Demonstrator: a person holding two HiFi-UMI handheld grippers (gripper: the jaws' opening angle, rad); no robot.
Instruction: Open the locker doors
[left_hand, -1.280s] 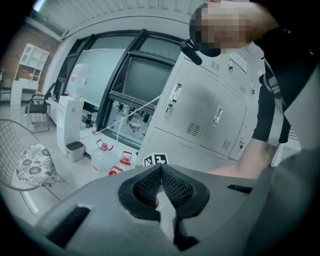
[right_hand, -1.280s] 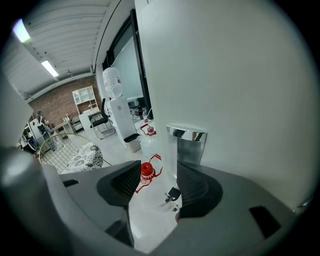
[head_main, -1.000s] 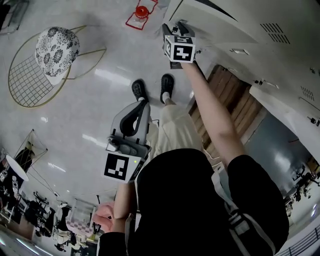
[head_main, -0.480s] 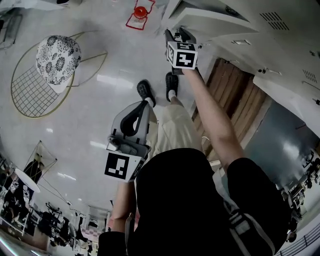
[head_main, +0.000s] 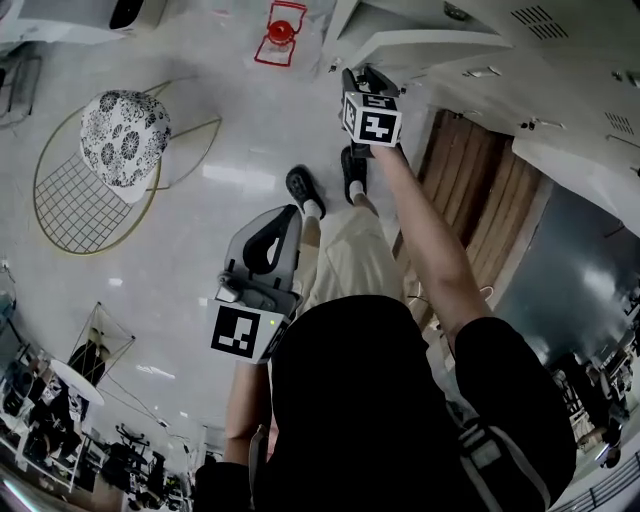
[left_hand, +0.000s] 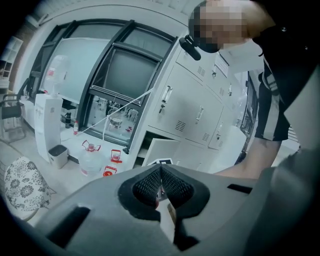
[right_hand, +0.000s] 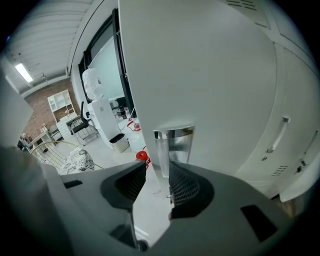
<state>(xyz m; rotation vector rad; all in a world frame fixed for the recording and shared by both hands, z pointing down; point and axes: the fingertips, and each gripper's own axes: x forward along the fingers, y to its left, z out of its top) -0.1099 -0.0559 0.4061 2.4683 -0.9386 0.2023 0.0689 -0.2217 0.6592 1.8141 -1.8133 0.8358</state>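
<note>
The white locker door (head_main: 420, 45) stands partly swung out from the locker bank (left_hand: 195, 110). My right gripper (head_main: 357, 75) reaches forward to its edge. In the right gripper view the door (right_hand: 210, 75) fills the frame, and its chrome handle (right_hand: 172, 147) stands between the jaws of my right gripper (right_hand: 156, 182). Those jaws have just been closing; a gap still shows between the left pad and the handle. My left gripper (head_main: 284, 213) hangs low beside the person's leg. In the left gripper view its pads (left_hand: 160, 171) meet at the tip with nothing between them. A low locker door (left_hand: 161, 151) hangs open.
A gold wire chair with a patterned cushion (head_main: 120, 130) stands on the glossy floor at the left. A red stand (head_main: 282, 30) sits near the lockers. The person's shoes (head_main: 305, 190) are below the right gripper. A brown wooden panel (head_main: 480, 220) lies to the right. A water dispenser (left_hand: 46, 125) and a jug (left_hand: 90, 160) stand by the window.
My right gripper has shifted rightward and a little down in the head view, staying at the door's edge. The left gripper has barely moved in the frame.
</note>
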